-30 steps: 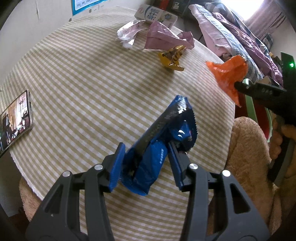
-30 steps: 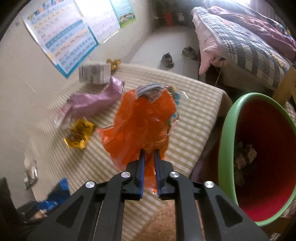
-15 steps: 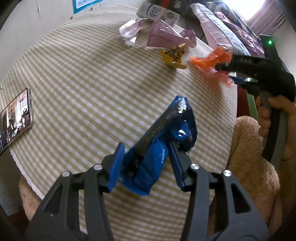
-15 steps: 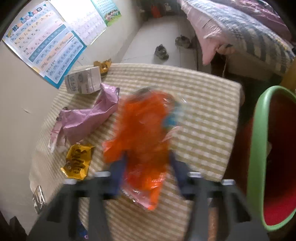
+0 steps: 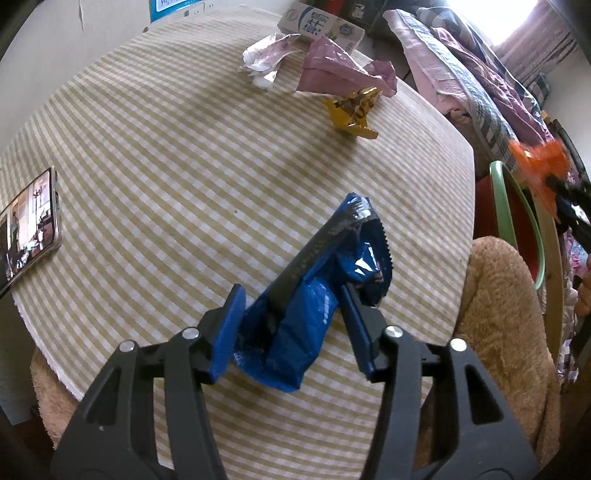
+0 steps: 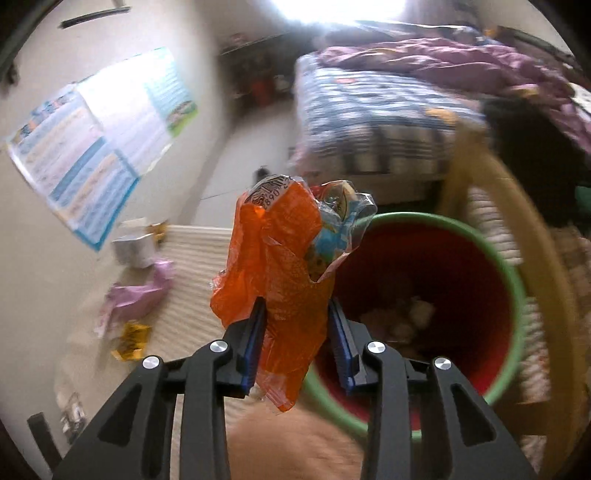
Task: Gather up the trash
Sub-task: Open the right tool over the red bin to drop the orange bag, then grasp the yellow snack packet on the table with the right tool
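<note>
A crumpled blue wrapper [image 5: 306, 314] lies slanted on the checked tablecloth [image 5: 166, 166] between the jaws of my left gripper [image 5: 291, 295]. Those jaws are opening, though both pads still touch the wrapper's sides. My right gripper [image 6: 295, 306] hangs over the near rim of the red bin with a green rim [image 6: 517, 295]. Its jaws stand apart, and the orange wrapper [image 6: 280, 258] sits loosely between them. In the left wrist view, that orange wrapper [image 5: 539, 162] and the right gripper [image 5: 565, 199] show at the far right, above the bin's rim [image 5: 498, 192].
At the table's far side lie a yellow wrapper [image 5: 354, 110], a pink bag [image 5: 332, 70], a pale crumpled wrapper [image 5: 266, 62] and a milk carton [image 5: 317, 26]. A phone [image 5: 29, 225] lies at the left edge. A tan furry seat [image 5: 498, 314] stands between table and bin. A bed [image 6: 388, 99] lies beyond.
My right gripper swung off the table to the bin, carrying the orange wrapper, and its jaws widened. The left gripper stayed put, its jaws slightly wider around the blue wrapper.
</note>
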A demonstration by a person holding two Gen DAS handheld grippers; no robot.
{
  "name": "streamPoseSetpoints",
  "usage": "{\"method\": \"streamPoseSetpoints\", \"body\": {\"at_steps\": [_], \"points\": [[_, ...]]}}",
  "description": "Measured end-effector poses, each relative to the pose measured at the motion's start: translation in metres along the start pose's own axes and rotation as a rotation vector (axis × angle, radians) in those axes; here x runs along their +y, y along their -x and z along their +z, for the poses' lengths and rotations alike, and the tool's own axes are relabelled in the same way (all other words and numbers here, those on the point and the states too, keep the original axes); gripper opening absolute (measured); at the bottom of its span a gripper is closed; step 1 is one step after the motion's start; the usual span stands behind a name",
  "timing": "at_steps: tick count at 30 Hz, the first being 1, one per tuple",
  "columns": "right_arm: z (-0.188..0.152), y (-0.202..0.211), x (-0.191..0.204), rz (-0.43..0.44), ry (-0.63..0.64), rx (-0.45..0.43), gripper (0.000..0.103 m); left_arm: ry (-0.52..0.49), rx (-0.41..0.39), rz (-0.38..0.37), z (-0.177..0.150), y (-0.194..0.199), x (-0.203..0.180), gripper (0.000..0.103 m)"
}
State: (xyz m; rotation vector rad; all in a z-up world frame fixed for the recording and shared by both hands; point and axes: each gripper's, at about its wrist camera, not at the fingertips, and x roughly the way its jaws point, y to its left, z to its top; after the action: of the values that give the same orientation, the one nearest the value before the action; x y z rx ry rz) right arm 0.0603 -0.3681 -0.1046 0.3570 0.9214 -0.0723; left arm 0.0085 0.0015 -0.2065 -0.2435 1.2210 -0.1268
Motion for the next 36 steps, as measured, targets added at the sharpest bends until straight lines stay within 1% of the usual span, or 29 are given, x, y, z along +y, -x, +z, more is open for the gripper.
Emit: {"method": "streamPoseSetpoints", "body": {"at_steps": [2, 3, 4, 5, 7, 9, 12, 14, 16, 18, 20, 21, 23, 24, 27, 28, 29, 30, 31, 32, 33, 34, 36], "points": [[0.0, 0.001, -0.013, -0.053, -0.013, -0.001, 0.038, 0.004, -0.003, -0.004, 0.0, 0.0, 0.001, 0.052], [-0.001, 0.001, -0.017, -0.08, -0.021, -0.007, 0.046, 0.005, -0.003, -0.004, 0.0, 0.0, 0.001, 0.053], [-0.001, 0.001, -0.021, -0.097, -0.029, -0.019, 0.056, 0.006, -0.004, -0.004, 0.0, 0.001, 0.001, 0.056], [-0.003, 0.004, -0.021, -0.106, -0.034, -0.031, 0.06, 0.008, -0.005, -0.006, 0.0, 0.001, 0.001, 0.058], [-0.004, 0.006, -0.015, -0.115, -0.022, -0.06, 0.064, 0.014, -0.007, -0.013, -0.001, 0.001, 0.002, 0.058], [-0.005, 0.006, 0.0, -0.113, 0.024, -0.075, 0.066, 0.016, -0.006, -0.012, -0.001, 0.002, 0.003, 0.058], [-0.008, 0.002, 0.028, -0.042, 0.072, -0.073, 0.067, 0.016, -0.001, -0.013, -0.002, 0.0, 0.004, 0.059], [-0.012, -0.01, 0.057, 0.031, 0.116, -0.027, 0.068, 0.014, -0.003, -0.016, -0.002, 0.001, 0.003, 0.06], [-0.02, -0.026, 0.093, 0.129, 0.166, 0.039, 0.068, 0.013, -0.004, -0.017, -0.003, 0.001, 0.003, 0.06], [-0.027, -0.043, 0.126, 0.206, 0.2, 0.102, 0.068, 0.014, -0.006, -0.022, -0.003, 0.001, 0.003, 0.06], [-0.033, -0.061, 0.156, 0.263, 0.221, 0.158, 0.068, 0.015, -0.008, -0.024, -0.003, 0.001, 0.003, 0.06], [-0.036, -0.071, 0.173, 0.28, 0.233, 0.177, 0.068, 0.013, -0.008, -0.023, -0.004, 0.001, 0.003, 0.06], [-0.041, -0.087, 0.199, 0.284, 0.26, 0.207, 0.068, 0.013, -0.008, -0.025, -0.004, 0.001, 0.003, 0.06], [-0.044, -0.099, 0.212, 0.279, 0.273, 0.232, 0.068, 0.015, -0.009, -0.027, -0.004, 0.001, 0.004, 0.06], [-0.057, -0.128, 0.236, 0.239, 0.299, 0.297, 0.068, 0.019, -0.01, -0.033, -0.004, 0.002, 0.005, 0.06], [-0.058, -0.133, 0.236, 0.233, 0.301, 0.308, 0.064, 0.021, -0.011, -0.035, -0.004, 0.003, 0.006, 0.06], [-0.061, -0.138, 0.238, 0.229, 0.303, 0.317, 0.057, 0.023, -0.012, -0.036, -0.004, 0.004, 0.007, 0.059], [-0.062, -0.142, 0.239, 0.228, 0.304, 0.324, 0.041, 0.025, -0.014, -0.038, -0.004, 0.005, 0.009, 0.059], [-0.064, -0.145, 0.239, 0.23, 0.307, 0.338, 0.029, 0.028, -0.016, -0.038, -0.004, 0.006, 0.011, 0.056], [-0.065, -0.145, 0.238, 0.237, 0.307, 0.346, 0.027, 0.033, -0.017, -0.039, -0.004, 0.006, 0.013, 0.05], [-0.065, -0.142, 0.235, 0.249, 0.304, 0.338, 0.019, 0.039, -0.018, -0.043, -0.003, 0.007, 0.015, 0.05], [-0.064, -0.136, 0.232, 0.26, 0.305, 0.329, 0.012, 0.043, -0.021, -0.048, -0.003, 0.008, 0.018, 0.047], [-0.061, -0.124, 0.224, 0.281, 0.31, 0.307, 0.012, 0.046, -0.024, -0.05, -0.003, 0.009, 0.022, 0.043]]}}
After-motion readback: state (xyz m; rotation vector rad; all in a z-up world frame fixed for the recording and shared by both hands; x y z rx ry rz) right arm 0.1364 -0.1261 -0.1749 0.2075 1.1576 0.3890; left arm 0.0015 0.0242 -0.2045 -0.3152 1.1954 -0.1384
